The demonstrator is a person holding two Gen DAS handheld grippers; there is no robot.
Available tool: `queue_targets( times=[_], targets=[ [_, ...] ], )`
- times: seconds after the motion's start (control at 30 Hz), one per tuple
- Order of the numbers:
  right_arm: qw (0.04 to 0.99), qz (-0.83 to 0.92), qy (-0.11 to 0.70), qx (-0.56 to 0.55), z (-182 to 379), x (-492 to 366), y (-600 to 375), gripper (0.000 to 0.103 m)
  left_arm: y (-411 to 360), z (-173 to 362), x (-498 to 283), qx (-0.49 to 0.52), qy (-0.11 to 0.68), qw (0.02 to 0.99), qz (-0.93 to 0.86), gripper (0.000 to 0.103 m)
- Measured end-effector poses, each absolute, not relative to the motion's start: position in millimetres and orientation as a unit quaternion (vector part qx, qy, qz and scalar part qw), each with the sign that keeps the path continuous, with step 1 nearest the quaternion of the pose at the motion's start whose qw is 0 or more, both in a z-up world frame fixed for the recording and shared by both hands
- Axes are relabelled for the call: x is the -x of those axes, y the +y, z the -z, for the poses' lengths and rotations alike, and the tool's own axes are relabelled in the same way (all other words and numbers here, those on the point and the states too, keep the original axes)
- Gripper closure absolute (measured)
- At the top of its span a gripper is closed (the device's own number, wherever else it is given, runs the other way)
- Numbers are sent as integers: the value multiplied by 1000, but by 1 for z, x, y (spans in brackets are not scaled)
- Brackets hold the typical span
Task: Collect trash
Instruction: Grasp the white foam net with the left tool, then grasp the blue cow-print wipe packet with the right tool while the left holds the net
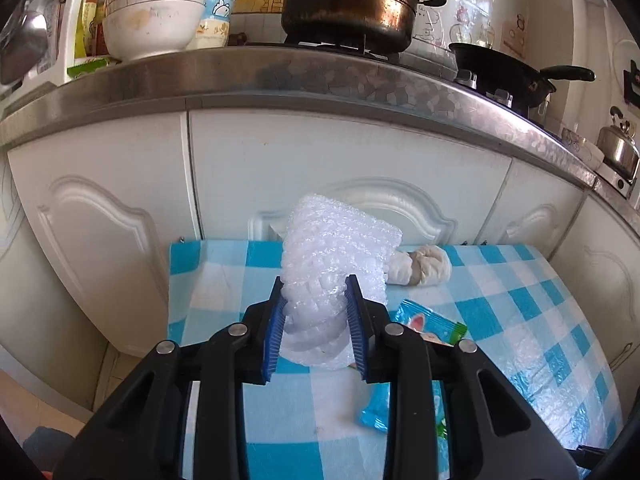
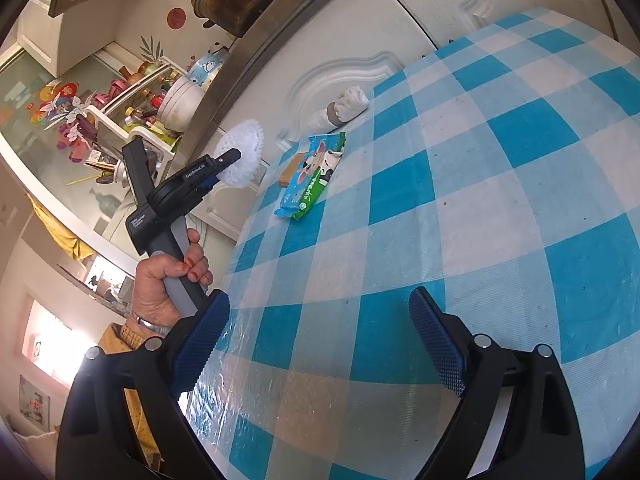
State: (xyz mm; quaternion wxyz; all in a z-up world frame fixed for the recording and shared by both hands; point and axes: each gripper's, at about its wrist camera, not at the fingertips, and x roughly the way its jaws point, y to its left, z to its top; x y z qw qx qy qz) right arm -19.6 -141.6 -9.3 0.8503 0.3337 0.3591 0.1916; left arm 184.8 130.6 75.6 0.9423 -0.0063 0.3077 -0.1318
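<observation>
On my left gripper [image 1: 316, 304] the ribbed blue pads [image 1: 273, 340] are clamped on a crumpled wad of bubble wrap [image 1: 336, 248], which stands up out of the jaws, clear of the table [image 1: 520, 320]. The wrap is translucent white, knobbly with air cells, squeezed narrow where the pads bite and fanning wide above. My right gripper [image 2: 320, 320] hangs over the table with its pads far apart and nothing between them; their blue faces are finely studded.

Only the right view shows the hand [image 2: 168, 280] gripping the left tool's grey handle, a metal band at the wrist, and the wrap [image 2: 240, 156] from the side as a round white puff held off the table's edge. It also shows the wrapper [image 2: 312, 176] whole: a flat, glossy blue and green packet with a cartoon animal, lying near that edge. In the left view the linkage covers most of the wrapper [image 1: 432, 328].

The table wears a blue and white checked cloth under a shiny clear film. Beyond the wrapper, at the far edge, lies a twisted white rag [image 1: 420, 266], soft and lumpy. Behind stand white panelled cabinet doors [image 1: 120, 220], and the left view alone gives the speckled counter [image 1: 320, 76] with stacked bowls [image 1: 152, 16], a tarnished pot [image 1: 352, 0], a black pan [image 1: 508, 72] and a steel kettle [image 1: 620, 148]
</observation>
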Motion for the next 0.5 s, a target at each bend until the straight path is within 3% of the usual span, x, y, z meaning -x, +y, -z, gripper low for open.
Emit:
queue_targets(
  times=[0.27,0.5],
  targets=[
    [852,-186,360,-331,10,17,-144,13,105,-36,-248,-98,381,917,73,72],
    [869,-159,344,-318,-2,16,-159,13,83,-31,-209,-108,403,893,170,72]
  ],
)
